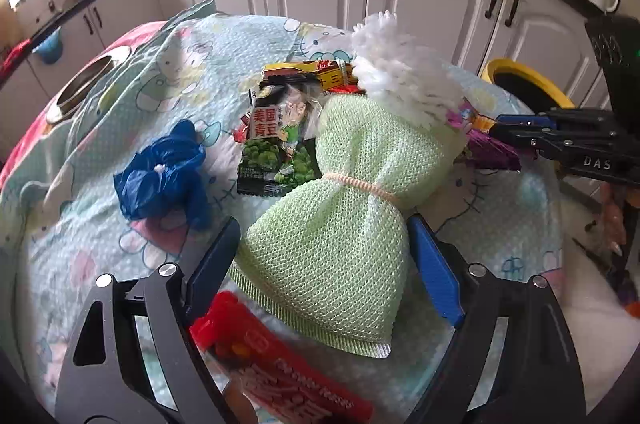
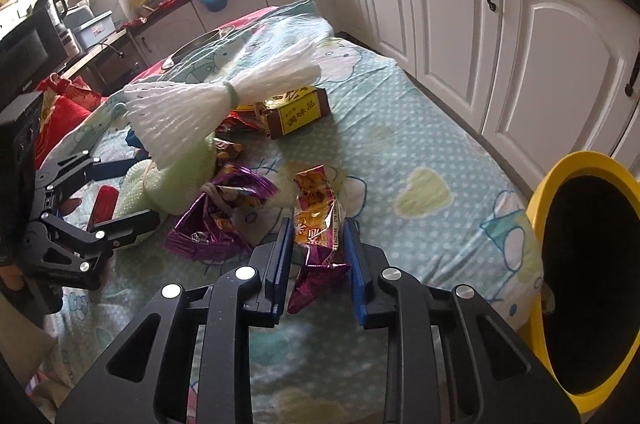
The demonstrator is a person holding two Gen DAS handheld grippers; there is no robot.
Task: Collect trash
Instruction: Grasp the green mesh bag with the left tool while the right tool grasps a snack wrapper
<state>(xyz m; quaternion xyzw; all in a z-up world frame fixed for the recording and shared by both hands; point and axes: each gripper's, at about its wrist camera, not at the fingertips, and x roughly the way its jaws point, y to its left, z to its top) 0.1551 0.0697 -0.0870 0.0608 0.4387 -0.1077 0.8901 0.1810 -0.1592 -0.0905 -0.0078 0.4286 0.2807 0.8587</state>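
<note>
Table under a cartoon-print cloth (image 2: 420, 143), snack wrappers (image 2: 316, 212), green mesh pouch (image 1: 340, 224), blue bag (image 1: 164, 171)

Left tongs (image 1: 324, 252): wide, straddling green mesh bag (image 1: 340, 224)
Ahead: pea packet (image 1: 280, 143)
Left: blue bag (image 1: 164, 171)
Below: red wrapper (image 1: 276, 364)

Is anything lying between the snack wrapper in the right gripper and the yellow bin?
Nothing visible. The orange and purple snack wrapper sits between the right gripper's pads. From there to the yellow bin at the table's edge only bare tablecloth shows. The other litter lies on the opposite side.
</note>
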